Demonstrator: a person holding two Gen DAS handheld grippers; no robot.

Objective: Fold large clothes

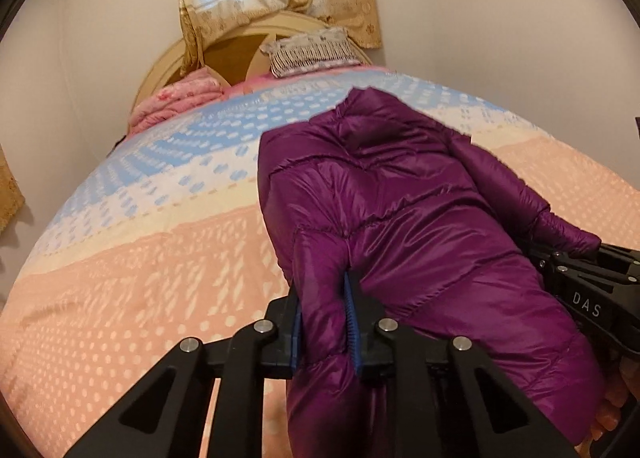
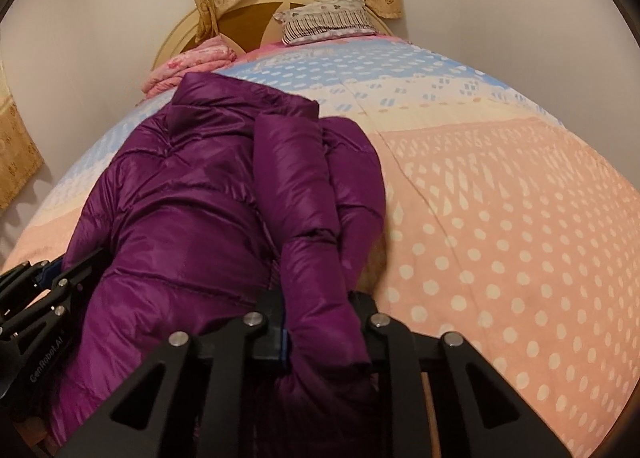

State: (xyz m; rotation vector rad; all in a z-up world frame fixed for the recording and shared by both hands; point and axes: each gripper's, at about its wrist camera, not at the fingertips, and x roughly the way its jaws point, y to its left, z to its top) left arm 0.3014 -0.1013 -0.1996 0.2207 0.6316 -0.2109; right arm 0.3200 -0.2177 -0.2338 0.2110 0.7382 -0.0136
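**Both tools are gripping the near hem; the jacket is running straight away toward the headboard**

The purple puffer jacket (image 1: 400,194) is lying on the bed (image 1: 140,258), on the peach, cream and blue dotted cover. Its long axis is pointing away from both tools, with the collar at the far end toward the headboard (image 2: 248,14) and pillow (image 2: 328,20), and the hem at the near end.

The left tool (image 1: 324,322) is clamping a fold of the padded fabric at the hem's left corner; the blue pads are pressing into it from both sides. The right tool (image 2: 324,334) is pinching the right corner of the near edge. There a sleeve (image 2: 296,186) is lying folded over the jacket's right side, and its lower end is running down between the jaws. Each tool is showing at the edge of the other's view, so the two are sitting side by side across the hem, one at each corner, neither clearly nearer the collar.

Since the collar is lying directly ahead along the line both tools are pointing, the coming fold probably calls for carrying the hem up and forward over the body toward the collar. Both corners need to travel level so the edge lands square. The slick, puffy shell may be inclined to slide or spring back, and the sleeve could slip out of the right grip while the hem is being lifted.
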